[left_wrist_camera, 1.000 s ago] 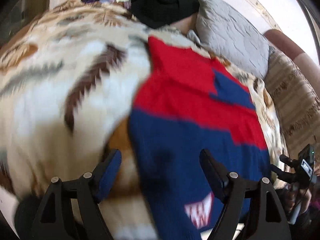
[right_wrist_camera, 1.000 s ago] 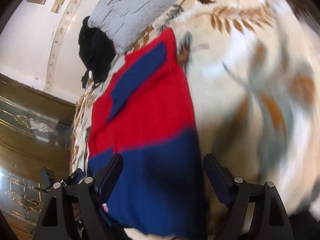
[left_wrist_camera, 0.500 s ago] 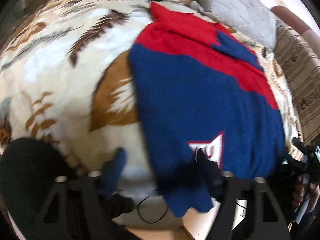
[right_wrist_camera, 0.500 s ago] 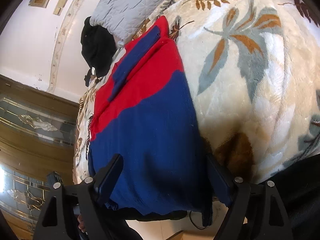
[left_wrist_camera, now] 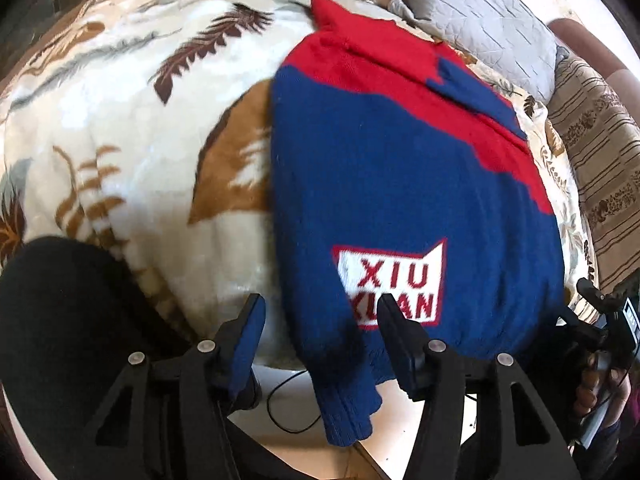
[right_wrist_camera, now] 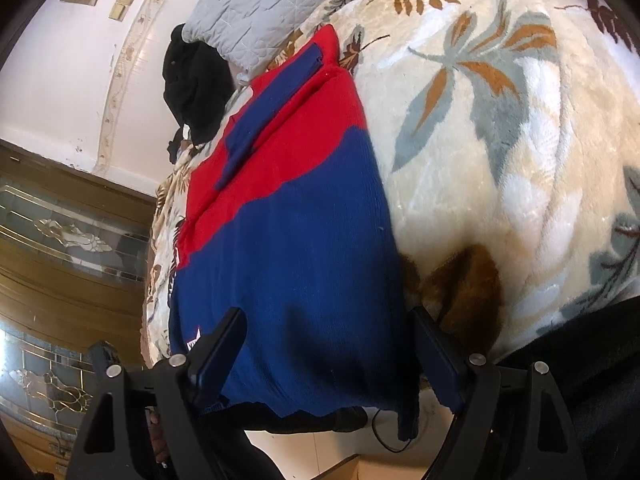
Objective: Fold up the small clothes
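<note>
A small knitted sweater [left_wrist_camera: 392,184], navy below and red at the far end, lies flat on a cream leaf-patterned blanket [left_wrist_camera: 132,128]. It has a white patch reading XIU XUAN [left_wrist_camera: 394,284]. Its near hem hangs over the bed edge. My left gripper [left_wrist_camera: 320,332] is open at the hem's left corner, with the cloth between its fingers but not pinched. In the right wrist view the sweater [right_wrist_camera: 296,232] runs away from me, and my right gripper [right_wrist_camera: 328,344] is open, straddling the hem's right part. The other gripper [left_wrist_camera: 608,320] shows at the left view's right edge.
A grey quilted pillow [left_wrist_camera: 484,16] and a black garment [right_wrist_camera: 196,84] lie at the bed's far end. A striped brown cover [left_wrist_camera: 600,152] lies to the right. Pale floor with a thin cable [left_wrist_camera: 288,412] shows below the bed edge. Dark clothing [left_wrist_camera: 60,328] fills the near left.
Both grippers have drawn back toward the near bed edge. The sweater's hem and its white patch have come into view, and the left gripper's fingers stand closer together.
</note>
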